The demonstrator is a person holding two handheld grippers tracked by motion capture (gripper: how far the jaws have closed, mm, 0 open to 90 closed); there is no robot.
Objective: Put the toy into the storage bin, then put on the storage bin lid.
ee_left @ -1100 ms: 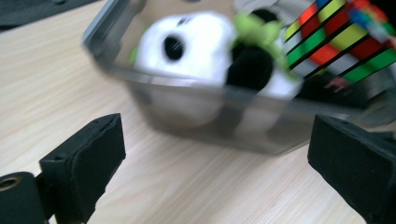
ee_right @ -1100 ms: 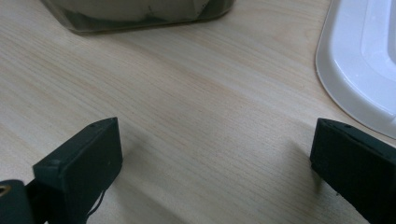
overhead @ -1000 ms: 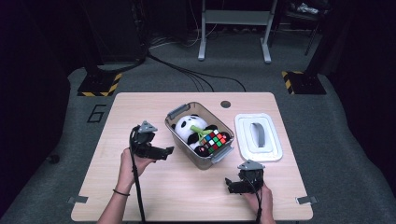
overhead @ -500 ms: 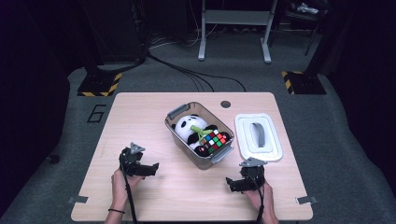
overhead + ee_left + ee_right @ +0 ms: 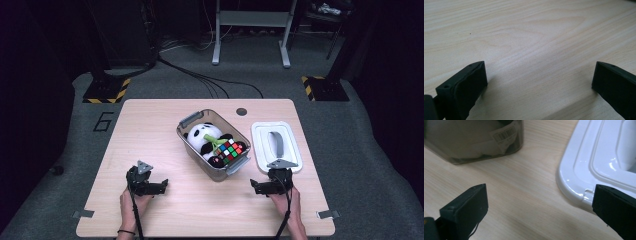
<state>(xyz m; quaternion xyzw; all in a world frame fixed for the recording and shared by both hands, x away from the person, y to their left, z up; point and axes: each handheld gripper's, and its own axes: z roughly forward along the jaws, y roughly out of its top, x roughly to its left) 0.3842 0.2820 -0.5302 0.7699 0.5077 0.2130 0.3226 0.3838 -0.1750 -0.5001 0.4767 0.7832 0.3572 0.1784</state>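
A clear plastic bin [image 5: 187, 135] stands at the table's middle, holding a panda plush [image 5: 201, 135] and a colourful puzzle cube [image 5: 230, 151]. Its white lid [image 5: 275, 144] with a grey handle lies flat to the right. My left gripper [image 5: 161, 186] rests low on the table at the front left, open, with bare wood between its jaws [image 5: 539, 75]. My right gripper [image 5: 256, 187] sits at the front right, open and holding nothing. In the right gripper view [image 5: 539, 205] the bin [image 5: 474, 142] is ahead on the left and the lid's corner [image 5: 579, 170] is on the right.
The wooden table [image 5: 150, 125] has a small round hole [image 5: 242, 111] at its back edge. Beyond it are grey floor, cables and a metal stand [image 5: 250, 30]. Bare wood lies between the two grippers along the front.
My left gripper has drawn back from beside the bin to the front left of the table and come down low. The right gripper has stayed put.
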